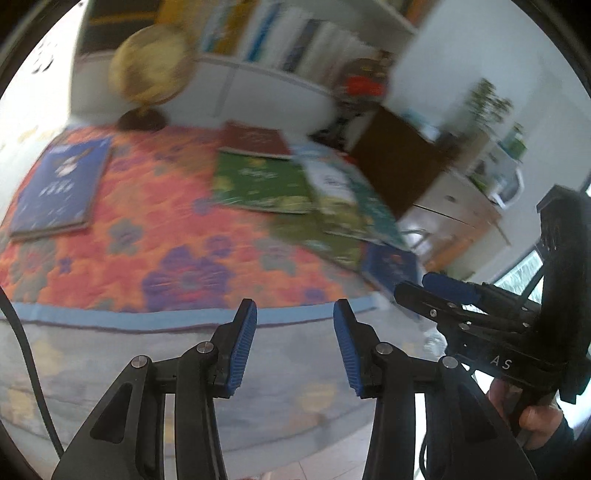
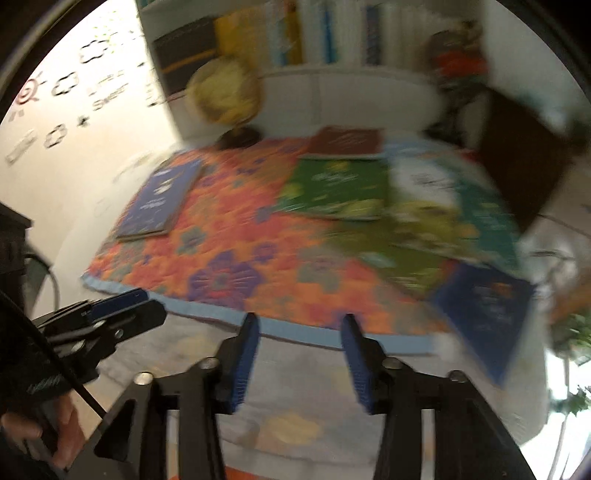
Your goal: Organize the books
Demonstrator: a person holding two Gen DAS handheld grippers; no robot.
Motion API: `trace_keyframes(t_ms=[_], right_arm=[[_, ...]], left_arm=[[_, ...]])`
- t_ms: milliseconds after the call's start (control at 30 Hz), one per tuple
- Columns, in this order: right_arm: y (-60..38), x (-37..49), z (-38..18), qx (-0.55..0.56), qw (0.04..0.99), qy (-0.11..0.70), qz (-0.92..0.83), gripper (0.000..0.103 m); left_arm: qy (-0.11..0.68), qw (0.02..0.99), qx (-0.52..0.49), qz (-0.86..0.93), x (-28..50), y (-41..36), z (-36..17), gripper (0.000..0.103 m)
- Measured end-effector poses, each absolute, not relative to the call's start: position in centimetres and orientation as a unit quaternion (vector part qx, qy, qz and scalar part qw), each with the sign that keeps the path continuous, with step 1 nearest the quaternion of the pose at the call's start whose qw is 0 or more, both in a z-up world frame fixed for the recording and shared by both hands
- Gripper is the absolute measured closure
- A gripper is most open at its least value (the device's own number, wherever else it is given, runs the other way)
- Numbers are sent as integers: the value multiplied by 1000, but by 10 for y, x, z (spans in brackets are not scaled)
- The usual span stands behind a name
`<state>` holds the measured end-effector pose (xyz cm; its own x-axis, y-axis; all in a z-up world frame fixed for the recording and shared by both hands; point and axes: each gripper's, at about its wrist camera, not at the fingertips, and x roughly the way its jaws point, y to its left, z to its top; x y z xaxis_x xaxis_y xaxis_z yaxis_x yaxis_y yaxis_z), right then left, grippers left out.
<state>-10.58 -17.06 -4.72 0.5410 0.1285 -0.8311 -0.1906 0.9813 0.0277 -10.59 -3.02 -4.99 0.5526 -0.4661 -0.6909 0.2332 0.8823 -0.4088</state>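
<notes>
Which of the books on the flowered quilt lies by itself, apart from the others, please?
The blue book on the quilt's left side, in front of the globe. It lies alone, while the green book and the rest overlap in a cluster on the right.

Motion blur smears every book cover's (image 1: 264,181) lettering.

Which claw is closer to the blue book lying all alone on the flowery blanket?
Left. The left claw is on that flat blue book's side of the blanket; the right claw is farther over, by the overlapping books.

A child's bedroom at home; flowered quilt (image 1: 155,236) on the bed; globe (image 1: 151,70); packed bookshelf (image 2: 325,33); wall stickers (image 2: 66,85).
</notes>
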Motion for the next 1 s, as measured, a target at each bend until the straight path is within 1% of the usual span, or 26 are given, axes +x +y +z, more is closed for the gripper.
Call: trace_keyframes(t_ms=[133,167,200,367,533,700,1000], right_arm=[[-206,-134,-25,1,889,451,76,52],[-212,-138,-23,2,891,448,69,51],[-222,-142,-20,5,893,446,53,49],[-262,-147,-17,67,893,445,25,49],[-292,-134,-24,89,888,451,-10,49],[-321,-103,-28,99,882,458,-45,49],[-348,-37,-27,99,881,456,-78,49]], left_arm=[[419,871,-117,-227,-118,-68,-33,62],[420,870,-112,-231,-120,-75,-31,59],[421,870,-104,-236,-120,-84,-28,59],[415,869,-66,-263,-112,-119,-12,59],[418,857,-48,-298,-79,-156,-13,59],[426,841,-36,-331,-35,-191,-15,59],[427,831,-21,-355,45,-219,-17,59]])
